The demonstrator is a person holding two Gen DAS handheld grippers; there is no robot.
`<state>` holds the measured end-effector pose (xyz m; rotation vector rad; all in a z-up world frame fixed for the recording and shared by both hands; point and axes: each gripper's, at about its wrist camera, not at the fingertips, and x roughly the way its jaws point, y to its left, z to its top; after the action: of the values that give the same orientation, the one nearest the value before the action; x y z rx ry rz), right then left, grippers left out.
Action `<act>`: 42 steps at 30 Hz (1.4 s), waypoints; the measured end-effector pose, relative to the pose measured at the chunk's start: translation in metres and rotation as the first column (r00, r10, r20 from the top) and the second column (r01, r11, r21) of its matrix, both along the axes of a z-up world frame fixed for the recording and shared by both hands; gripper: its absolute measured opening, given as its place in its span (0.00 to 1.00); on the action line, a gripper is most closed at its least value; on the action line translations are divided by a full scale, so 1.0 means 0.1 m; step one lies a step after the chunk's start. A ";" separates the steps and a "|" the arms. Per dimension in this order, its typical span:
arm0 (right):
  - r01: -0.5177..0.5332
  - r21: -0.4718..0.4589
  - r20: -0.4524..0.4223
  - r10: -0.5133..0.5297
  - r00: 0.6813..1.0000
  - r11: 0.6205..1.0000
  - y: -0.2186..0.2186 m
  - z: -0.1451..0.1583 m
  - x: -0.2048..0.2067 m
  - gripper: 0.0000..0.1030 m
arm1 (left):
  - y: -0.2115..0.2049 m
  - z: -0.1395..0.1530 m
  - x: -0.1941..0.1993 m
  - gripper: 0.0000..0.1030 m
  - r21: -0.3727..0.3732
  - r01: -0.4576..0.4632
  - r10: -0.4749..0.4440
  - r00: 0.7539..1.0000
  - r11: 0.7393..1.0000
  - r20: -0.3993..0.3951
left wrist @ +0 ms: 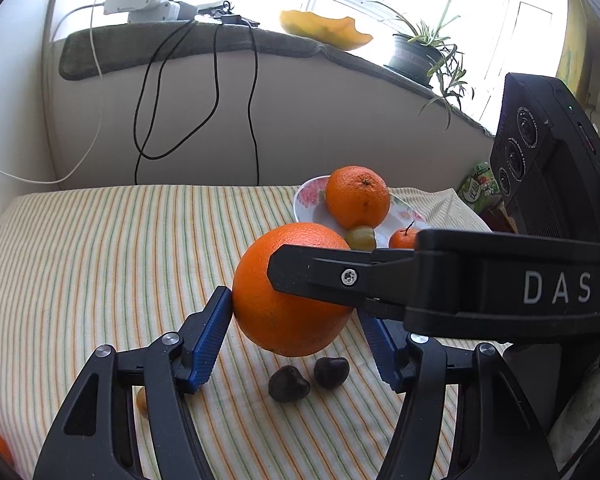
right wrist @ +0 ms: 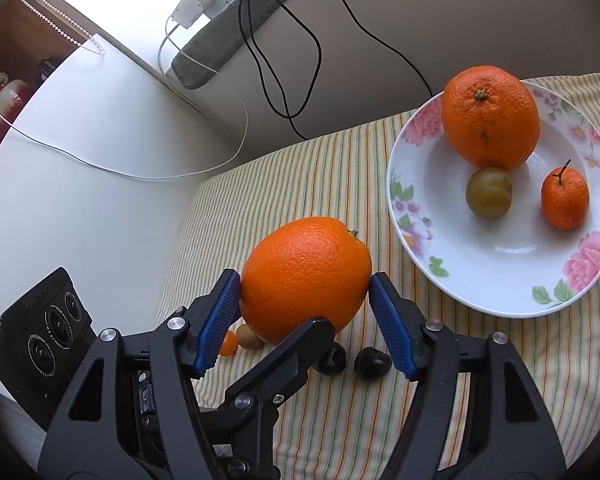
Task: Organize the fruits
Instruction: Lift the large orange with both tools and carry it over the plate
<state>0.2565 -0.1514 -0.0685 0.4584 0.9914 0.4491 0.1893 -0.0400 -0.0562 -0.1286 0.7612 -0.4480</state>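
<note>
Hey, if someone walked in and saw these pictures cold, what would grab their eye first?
First, the big orange at centre, lifted off the striped cloth with both grippers' blue pads on it: the right gripper and the left gripper. Next, the flowered plate at right, holding another orange, a greenish plum and a small mandarin. Two dark fruits lie underneath.

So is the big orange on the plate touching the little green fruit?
Touching. In the right wrist view the big orange on the plate sits right against the top of the green fruit, with no white plate showing between them.
</note>
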 end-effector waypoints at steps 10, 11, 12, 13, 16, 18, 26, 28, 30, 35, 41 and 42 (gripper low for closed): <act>0.038 -0.002 0.024 -0.038 0.999 0.999 -0.36 0.20 -0.11 0.68 | -0.36 0.14 0.00 0.62 0.002 0.049 -0.049 0.998 0.999 0.037; 0.044 -0.005 0.025 -0.044 0.999 0.999 -0.40 0.21 -0.12 0.68 | -0.40 0.15 0.01 0.62 0.001 0.055 -0.055 0.998 0.998 0.037; 0.050 -0.007 0.024 -0.050 0.998 0.999 -0.45 0.22 -0.13 0.68 | -0.44 0.15 0.01 0.62 -0.001 0.062 -0.062 0.997 0.998 0.036; 0.055 -0.009 0.024 -0.055 0.998 0.998 -0.49 0.22 -0.13 0.68 | -0.48 0.15 0.02 0.62 -0.002 0.068 -0.068 0.997 0.998 0.036; 0.071 -0.015 0.022 -0.070 0.997 0.997 -0.63 0.22 -0.14 0.68 | -0.59 0.14 0.04 0.62 -0.004 0.086 -0.086 0.996 0.996 0.031; 0.084 -0.013 0.018 -0.084 0.996 0.996 -0.73 0.21 -0.14 0.68 | -0.67 0.13 0.06 0.62 -0.002 0.097 -0.097 0.995 0.995 0.030; 0.128 -0.009 -0.002 -0.128 0.992 0.992 -1.02 0.16 -0.11 0.68 | -0.91 0.08 0.13 0.62 0.003 0.134 -0.134 0.991 0.991 0.008; 0.133 -0.009 -0.007 -0.133 0.991 0.991 -1.07 0.14 -0.10 0.68 | -0.95 0.07 0.15 0.62 0.000 0.136 -0.136 0.991 0.991 0.000; 0.136 -0.011 -0.011 -0.136 0.991 0.991 -1.10 0.14 -0.08 0.68 | -0.97 0.07 0.16 0.62 0.000 0.138 -0.138 0.990 0.990 -0.004; 0.136 -0.009 -0.017 -0.136 0.991 0.991 -1.14 0.11 -0.05 0.68 | -1.02 0.06 0.20 0.62 0.006 0.142 -0.142 0.990 0.990 -0.013; 0.135 -0.014 -0.028 -0.136 0.990 0.991 -1.15 0.07 -0.01 0.68 | -1.05 0.04 0.21 0.62 0.025 0.138 -0.137 0.990 0.990 -0.019; 0.134 -0.020 -0.030 -0.134 0.990 0.991 -1.15 0.06 -0.01 0.68 | -1.06 0.04 0.21 0.62 0.033 0.137 -0.137 0.990 0.990 -0.020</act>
<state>0.2556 -0.2660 -0.0621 0.5137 0.9876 0.3126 0.2104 -0.1458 -0.0518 -0.0484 0.7973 -0.5649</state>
